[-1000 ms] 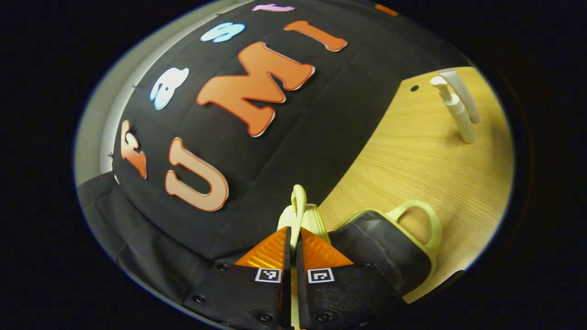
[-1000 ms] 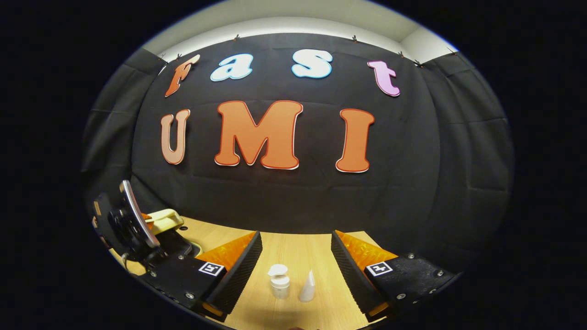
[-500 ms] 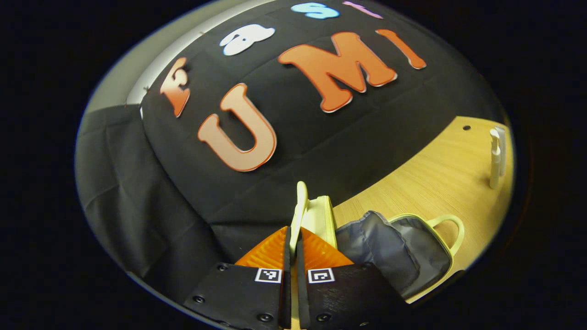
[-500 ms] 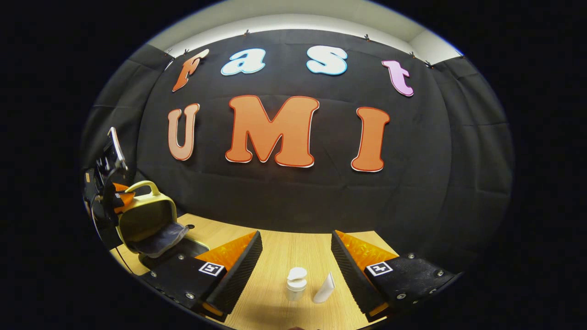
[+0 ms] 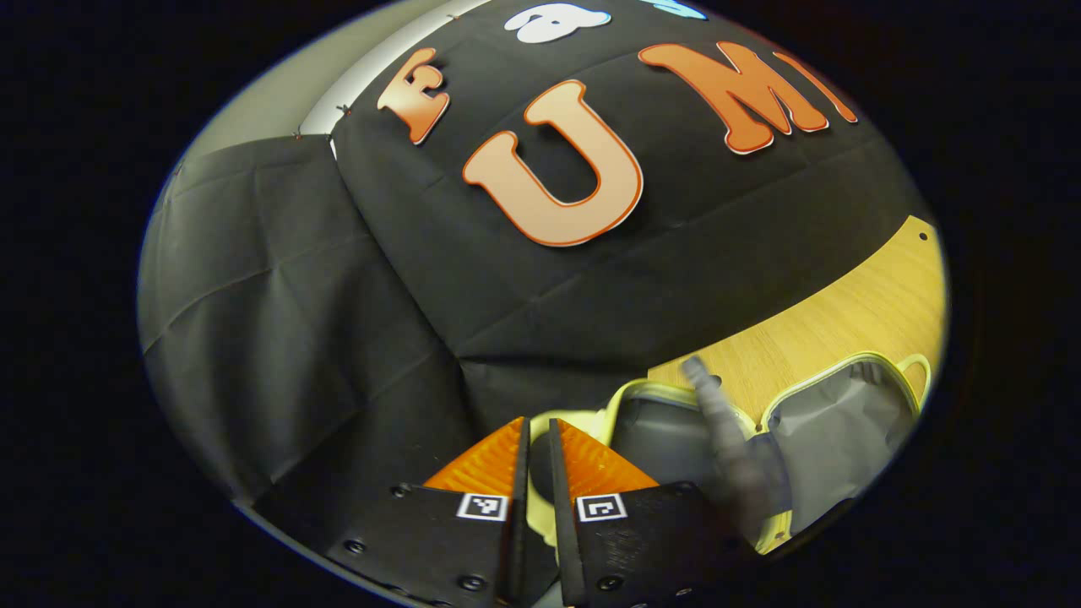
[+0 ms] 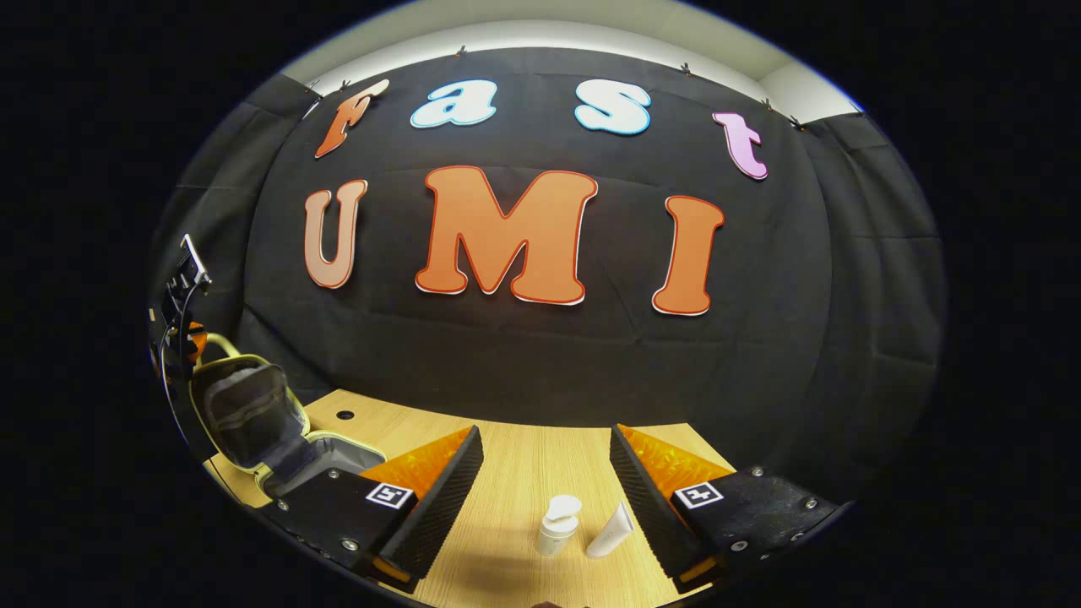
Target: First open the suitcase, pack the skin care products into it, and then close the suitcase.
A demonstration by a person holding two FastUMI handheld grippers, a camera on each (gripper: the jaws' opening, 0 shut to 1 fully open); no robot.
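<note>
At the bench's (image 6: 515, 473) left edge, the pale-yellow soft suitcase with grey lining (image 6: 253, 414) stands open, lid upright. The left gripper (image 5: 534, 439) has its jaws nearly pressed together, seemingly on the lid's handle. The right gripper's (image 6: 545, 473) jaws are spread around a white pump bottle (image 6: 557, 525) and white tube (image 6: 610, 530), both upright on open wood.

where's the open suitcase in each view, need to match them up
Left gripper view: the suitcase lies lower right, open, grey lining up, just right of the left gripper, whose nearly closed fingers flank its pale yellow edge.
Right gripper view: the suitcase sits at the far left on the table, lid raised, left of the open right gripper.
Shared landmark: the small dark hole in the tabletop.
</note>
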